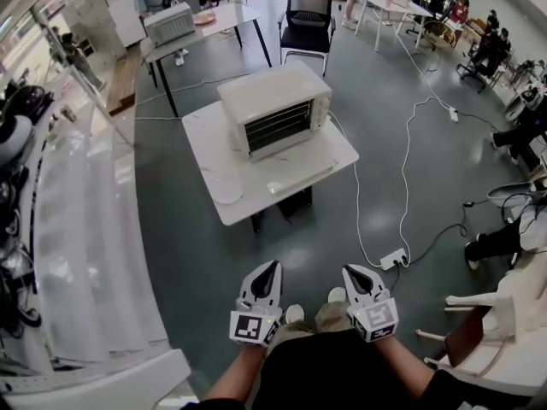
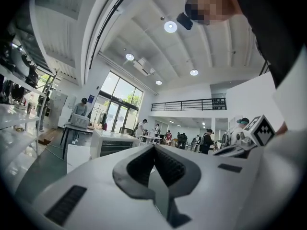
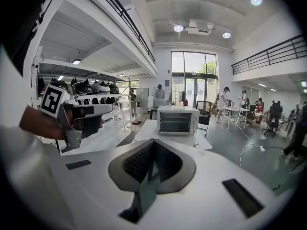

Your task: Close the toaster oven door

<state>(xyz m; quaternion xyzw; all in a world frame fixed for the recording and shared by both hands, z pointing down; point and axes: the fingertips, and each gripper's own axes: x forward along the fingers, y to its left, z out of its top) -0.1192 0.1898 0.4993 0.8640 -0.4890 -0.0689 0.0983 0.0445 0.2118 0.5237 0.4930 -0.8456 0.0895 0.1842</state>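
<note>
Toaster oven [image 1: 273,108]: a white box with a dark, barred front, standing toward the back of a white tabletop [image 1: 202,148] in the middle of the head view; straight ahead in the right gripper view [image 3: 178,120]
Oven door [image 1: 299,176]: swung down in front of the oven and lying roughly level over the front part of the tabletop, so the oven is open
Plate [image 1: 226,191]: white, on the near left corner of the tabletop, apart from the oven
Left gripper [image 1: 271,266]: low in the head view, over the floor and well short of the tabletop; fingers closed together with nothing between them [image 2: 154,147]
Right gripper [image 1: 354,270]: just beside the left one and likewise well apart from the oven; fingers closed and empty [image 3: 152,143]
Left gripper view: a pale box [image 2: 113,144] low at the left is probably the same oven, though it is too small there to be sure
Floor: grey-green; a white cable [image 1: 403,169] runs from the tabletop's right side to a power strip [image 1: 393,259] near the right gripper
Background: a black chair [image 1: 306,20] behind the tabletop; a second table [image 1: 224,17] at the upper left carrying a similar white appliance [image 1: 168,24]
</note>
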